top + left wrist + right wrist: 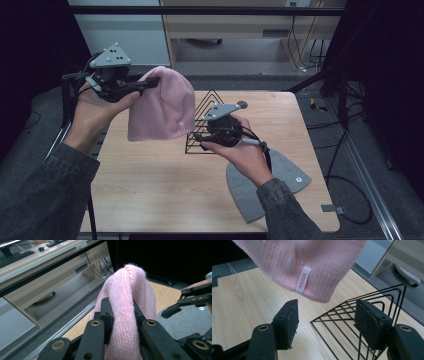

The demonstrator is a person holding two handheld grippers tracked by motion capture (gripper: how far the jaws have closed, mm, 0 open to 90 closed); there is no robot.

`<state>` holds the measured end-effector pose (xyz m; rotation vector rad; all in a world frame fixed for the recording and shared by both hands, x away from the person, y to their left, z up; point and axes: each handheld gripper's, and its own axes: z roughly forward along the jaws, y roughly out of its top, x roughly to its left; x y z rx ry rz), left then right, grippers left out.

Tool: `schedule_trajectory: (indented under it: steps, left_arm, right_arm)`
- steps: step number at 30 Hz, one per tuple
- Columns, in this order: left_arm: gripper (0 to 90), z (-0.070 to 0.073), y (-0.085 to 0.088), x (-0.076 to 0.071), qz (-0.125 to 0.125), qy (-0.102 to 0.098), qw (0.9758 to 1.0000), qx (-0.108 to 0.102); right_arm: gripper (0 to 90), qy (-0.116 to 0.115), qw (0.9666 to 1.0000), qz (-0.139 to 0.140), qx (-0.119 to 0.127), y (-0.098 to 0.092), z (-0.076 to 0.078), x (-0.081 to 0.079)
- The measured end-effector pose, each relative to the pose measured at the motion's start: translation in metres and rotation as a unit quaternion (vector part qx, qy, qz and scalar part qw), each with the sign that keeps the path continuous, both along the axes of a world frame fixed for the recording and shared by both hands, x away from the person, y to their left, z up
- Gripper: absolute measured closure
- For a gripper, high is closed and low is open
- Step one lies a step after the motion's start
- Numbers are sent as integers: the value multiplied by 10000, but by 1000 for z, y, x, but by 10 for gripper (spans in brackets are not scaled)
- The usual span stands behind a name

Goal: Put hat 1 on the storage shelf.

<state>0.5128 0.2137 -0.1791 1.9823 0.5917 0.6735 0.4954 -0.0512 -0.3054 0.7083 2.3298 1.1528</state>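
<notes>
Pale wood grain covers the table (150, 185) that fills the middle of the high view, with dark floor and a light desk beyond its far edge. At the upper left of that frame my left gripper (145, 85) is lifted off the table and pinches a pink knit beanie (162, 105) by its crown; the hat hangs down from the jaws, its hem clear of the wood. Through the left gripper view I see the pink knit (127, 305) bunched tight between my two black jaws. Near the centre of the high view my right gripper (199, 137) sits low beside a black wire rack (202, 112) of nested triangles. Its jaws stand spread apart with nothing between them, and in the right gripper view the beanie's hem with a small label (302, 280) hangs above them. A grey beanie (290, 175) lies flat at the lower right of the table, partly under my right forearm.
</notes>
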Motion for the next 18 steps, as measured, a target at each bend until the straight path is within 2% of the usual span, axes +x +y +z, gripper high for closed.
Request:
schedule_trajectory:
  steps: [6, 7, 12, 16, 18]
  left_arm:
    - [787, 8, -7, -2, -79, -76, 9999, -27]
    - [786, 9, -8, -4, -88, -89, 9999, -88]
    - [786, 11, -15, -9, -189, -128, 9997, -111]
    - [786, 14, -22, -11, -269, -176, 9995, -72]
    - [786, 16, -26, -12, -293, -202, 9994, -31]
  right_arm:
    - [364, 37, 10000, -54, -31, 1, 4, 7]
    - [363, 54, 10000, -56, -21, 0, 5, 7]
    - [354, 47, 9999, -121, -28, -5, 7, 9]
    - [343, 56, 9998, -199, 44, -11, 7, 13]
    - [343, 74, 9997, -176, 171, -13, 9, 14]
